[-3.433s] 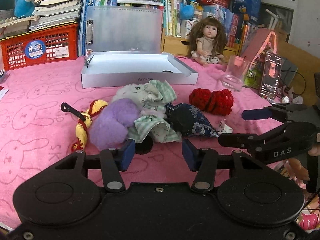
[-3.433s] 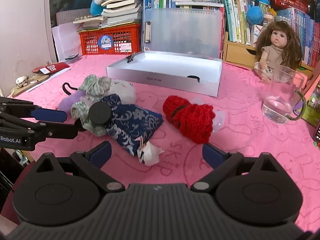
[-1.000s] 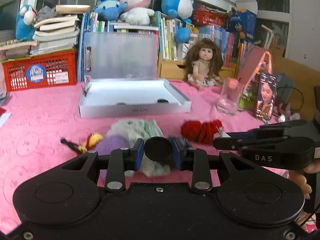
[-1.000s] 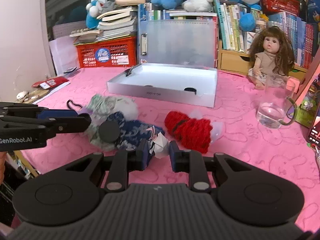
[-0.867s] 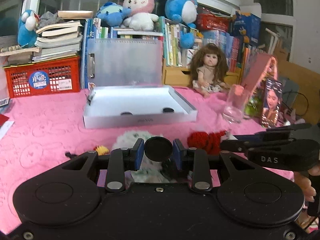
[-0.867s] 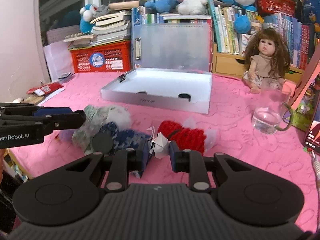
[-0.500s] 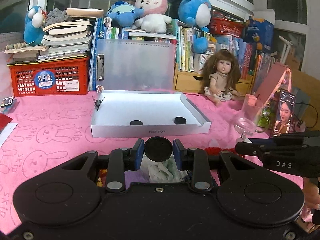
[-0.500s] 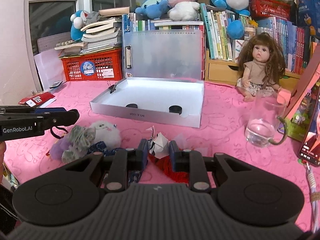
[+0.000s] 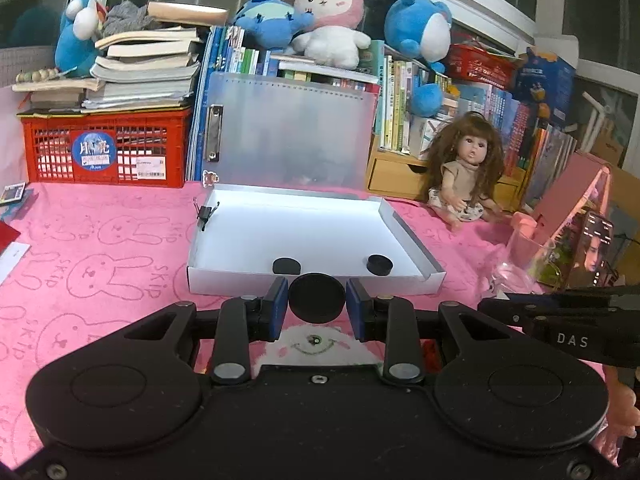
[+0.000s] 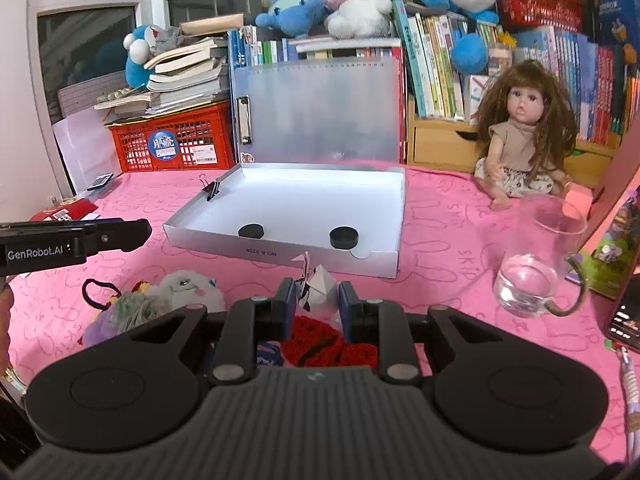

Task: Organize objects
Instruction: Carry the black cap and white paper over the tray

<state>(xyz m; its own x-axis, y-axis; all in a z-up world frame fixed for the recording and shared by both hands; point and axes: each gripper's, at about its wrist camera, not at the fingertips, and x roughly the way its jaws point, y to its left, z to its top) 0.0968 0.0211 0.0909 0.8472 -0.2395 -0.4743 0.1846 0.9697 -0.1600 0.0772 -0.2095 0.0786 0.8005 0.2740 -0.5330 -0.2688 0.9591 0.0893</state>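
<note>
Red crate (image 9: 106, 148) with round blue sticker, left tongs (image 9: 317, 309) marked "GenRobot.AI" clamped on a black disc (image 9: 317, 298) before the white tray (image 9: 412, 240), right tongs (image 10: 317, 307) marked "DAS" pinching a white paper fold (image 10: 318, 286), pink "SKIP" bunny table (image 9: 100, 252)

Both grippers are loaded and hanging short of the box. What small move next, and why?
Probably carry the left gripper forward over the white box rim and release its black disc there: two similar discs already lie inside, and the box floor is mostly bare.
</note>
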